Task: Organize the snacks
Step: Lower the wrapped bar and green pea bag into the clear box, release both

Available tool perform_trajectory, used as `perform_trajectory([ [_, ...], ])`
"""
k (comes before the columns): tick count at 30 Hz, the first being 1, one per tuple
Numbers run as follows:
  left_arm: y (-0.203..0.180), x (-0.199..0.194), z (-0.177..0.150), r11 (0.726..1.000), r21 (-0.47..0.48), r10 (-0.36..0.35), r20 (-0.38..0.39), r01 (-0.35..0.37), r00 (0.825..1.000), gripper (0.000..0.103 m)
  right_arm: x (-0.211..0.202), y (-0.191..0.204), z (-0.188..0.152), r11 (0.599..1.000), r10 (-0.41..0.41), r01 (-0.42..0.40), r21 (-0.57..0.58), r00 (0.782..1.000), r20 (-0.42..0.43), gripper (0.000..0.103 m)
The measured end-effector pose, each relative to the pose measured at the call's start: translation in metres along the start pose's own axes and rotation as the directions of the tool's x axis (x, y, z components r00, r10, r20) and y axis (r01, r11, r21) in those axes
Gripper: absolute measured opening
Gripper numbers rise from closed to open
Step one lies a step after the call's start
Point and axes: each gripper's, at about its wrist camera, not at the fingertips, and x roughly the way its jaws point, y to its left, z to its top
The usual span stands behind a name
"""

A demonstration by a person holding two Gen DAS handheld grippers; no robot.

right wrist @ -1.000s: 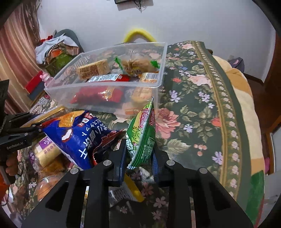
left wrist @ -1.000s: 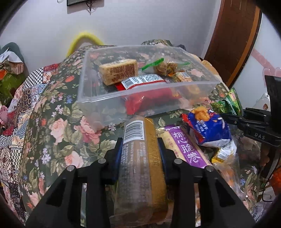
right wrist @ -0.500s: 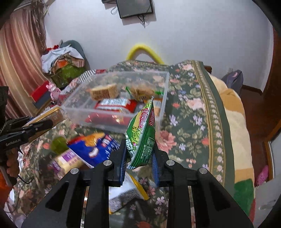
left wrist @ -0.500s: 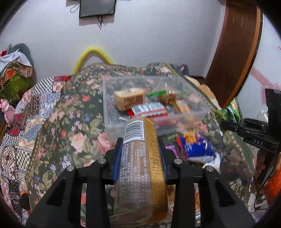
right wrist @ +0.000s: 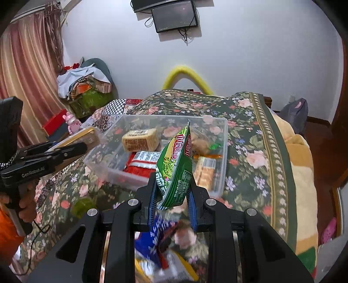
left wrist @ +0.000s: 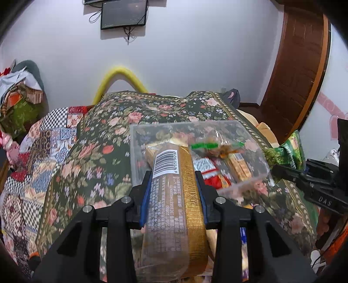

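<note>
My left gripper [left wrist: 173, 193] is shut on a long gold-striped snack pack [left wrist: 174, 204] and holds it up, in front of the clear plastic box [left wrist: 139, 156]. My right gripper [right wrist: 173, 200] is shut on a green snack bag [right wrist: 177, 165], raised near the box's front edge [right wrist: 113, 172]. The box sits on the floral bedspread [right wrist: 250, 152] and holds a tan cake block [right wrist: 140, 142], a red packet [right wrist: 139, 167], an orange bar [right wrist: 204, 172] and a clear twisted bag [left wrist: 219, 145]. The left gripper also shows in the right wrist view [right wrist: 65, 150].
A blue snack bag [right wrist: 161, 235] and other loose packets lie blurred on the bed below my right gripper. A green round item [right wrist: 82, 206] lies left of them. A yellow padded arch [right wrist: 187, 76], clothes pile [right wrist: 84, 87] and wall screen [right wrist: 174, 15] stand behind.
Both grippers have lifted with their snacks and pulled back; the box now looks lower and farther, and the loose snack pile has dropped under the grippers.
</note>
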Motion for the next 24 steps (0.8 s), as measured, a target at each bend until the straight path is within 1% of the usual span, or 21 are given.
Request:
perform_trajectory([
  [9,-0.017,0.05,0.025,0.999,-0.003,-0.047,-0.035,0.047,0.998,0.036,0.041,0.0,0.016,1.0,0.017,-0.017,0.003,0.998,-0.064,0.023],
  [15,-0.035,0.082,0.037,0.998,0.015,-0.057,-0.067,0.058,0.996,0.036,0.059,-0.007,0.021,1.0,0.017,-0.016,0.013,0.995,-0.102,0.023],
  [18,-0.041,0.096,0.04,0.998,0.022,-0.049,-0.081,0.051,0.995,0.036,0.065,-0.01,0.021,1.0,0.006,-0.005,0.009,0.993,-0.117,0.023],
  [21,-0.046,0.106,0.039,0.999,0.034,-0.018,-0.088,0.021,0.996,0.036,0.07,-0.015,0.022,1.0,-0.003,0.006,0.022,0.991,-0.133,0.023],
  [24,-0.046,0.115,0.037,1.0,0.021,-0.013,-0.109,0.015,0.994,0.037,0.072,-0.018,0.023,1.0,-0.014,0.018,0.023,0.99,-0.141,0.025],
])
